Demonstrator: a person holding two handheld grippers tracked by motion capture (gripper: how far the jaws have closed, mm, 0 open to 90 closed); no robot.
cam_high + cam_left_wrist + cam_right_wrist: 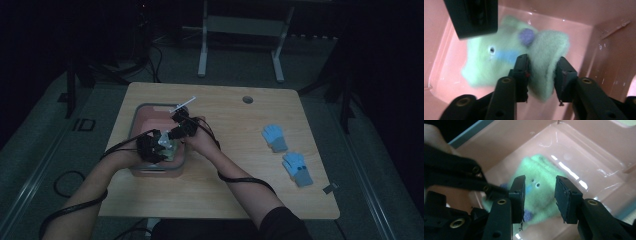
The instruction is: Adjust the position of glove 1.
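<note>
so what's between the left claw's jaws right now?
A fold of the pale green glove, inside the pink tub. The left gripper view shows the left claw straddling it, its jaws against either side.

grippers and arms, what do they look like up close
Both tools, left and right, are black, with flat rectangular pads on bolted arms showing brass-coloured rivets. A black cable trails from each along the forearm. The person's forearms are bare; a dark sleeve covers the right upper arm.

Dim lab: lone wooden table [225, 192], cabled carpet floor [40, 150], metal frame [240, 30]
</note>
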